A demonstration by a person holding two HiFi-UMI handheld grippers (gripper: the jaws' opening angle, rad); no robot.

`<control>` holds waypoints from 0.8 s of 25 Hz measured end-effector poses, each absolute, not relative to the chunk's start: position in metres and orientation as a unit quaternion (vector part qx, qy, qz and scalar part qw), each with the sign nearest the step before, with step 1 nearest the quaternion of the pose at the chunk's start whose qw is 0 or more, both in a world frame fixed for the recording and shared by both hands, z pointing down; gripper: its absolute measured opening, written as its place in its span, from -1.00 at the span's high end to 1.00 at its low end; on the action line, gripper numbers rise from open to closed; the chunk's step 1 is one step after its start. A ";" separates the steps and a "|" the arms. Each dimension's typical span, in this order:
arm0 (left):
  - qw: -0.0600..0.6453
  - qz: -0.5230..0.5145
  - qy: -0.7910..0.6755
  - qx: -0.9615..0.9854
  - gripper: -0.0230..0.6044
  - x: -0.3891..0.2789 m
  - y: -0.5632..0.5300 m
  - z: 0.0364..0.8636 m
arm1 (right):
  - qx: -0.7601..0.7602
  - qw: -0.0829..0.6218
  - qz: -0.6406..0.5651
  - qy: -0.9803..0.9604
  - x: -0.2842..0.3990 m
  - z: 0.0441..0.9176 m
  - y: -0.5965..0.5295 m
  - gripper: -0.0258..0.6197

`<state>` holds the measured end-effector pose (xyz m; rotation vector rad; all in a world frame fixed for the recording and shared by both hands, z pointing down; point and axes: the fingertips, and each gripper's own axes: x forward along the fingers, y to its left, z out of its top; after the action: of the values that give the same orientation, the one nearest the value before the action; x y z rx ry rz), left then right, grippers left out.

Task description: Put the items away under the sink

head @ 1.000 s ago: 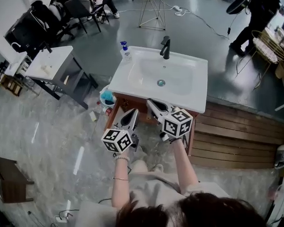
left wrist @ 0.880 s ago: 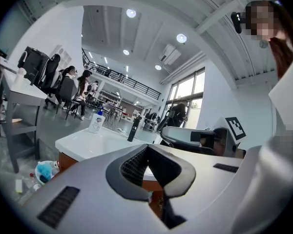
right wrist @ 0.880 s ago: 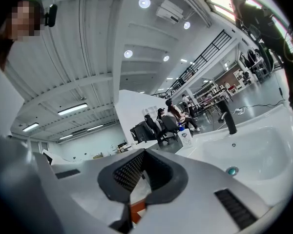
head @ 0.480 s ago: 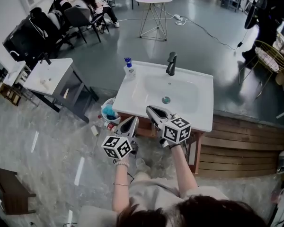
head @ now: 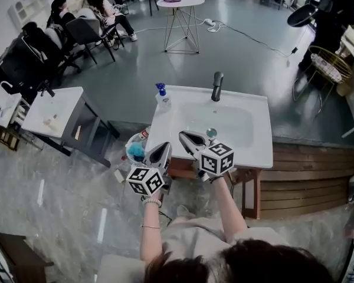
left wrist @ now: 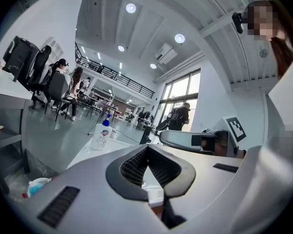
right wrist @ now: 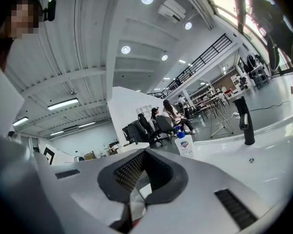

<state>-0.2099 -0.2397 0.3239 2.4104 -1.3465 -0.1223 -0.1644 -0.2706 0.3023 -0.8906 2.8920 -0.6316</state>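
Centrally: left tool (head: 164, 147) and right tool (head: 182, 135), both clenched on nothing, hover at the front edge of the sink (head: 255, 122); soap bottle (head: 161, 97) stands on its rear-left corner; open floor (head: 71, 187) lies to the left.

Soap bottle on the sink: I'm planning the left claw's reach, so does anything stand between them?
Nothing visible does. The soap bottle stands on the far left corner of the sink, and only bare white rim lies between it and the shut left claw.
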 end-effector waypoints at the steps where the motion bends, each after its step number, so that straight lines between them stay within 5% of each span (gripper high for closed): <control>1: 0.186 -0.042 -0.475 0.859 0.93 -0.214 -0.245 0.323 | -0.291 0.025 -0.202 0.935 -0.168 0.301 -0.276 0.87; 20: 0.187 -0.052 -0.514 0.836 0.93 -0.284 -0.291 0.330 | -0.324 -0.021 -0.184 0.928 -0.246 0.321 -0.349 0.87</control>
<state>-0.2835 -0.2909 0.3298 2.3526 -1.4476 -0.1457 -0.2460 -0.3489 0.3205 -1.0325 2.9534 -0.5862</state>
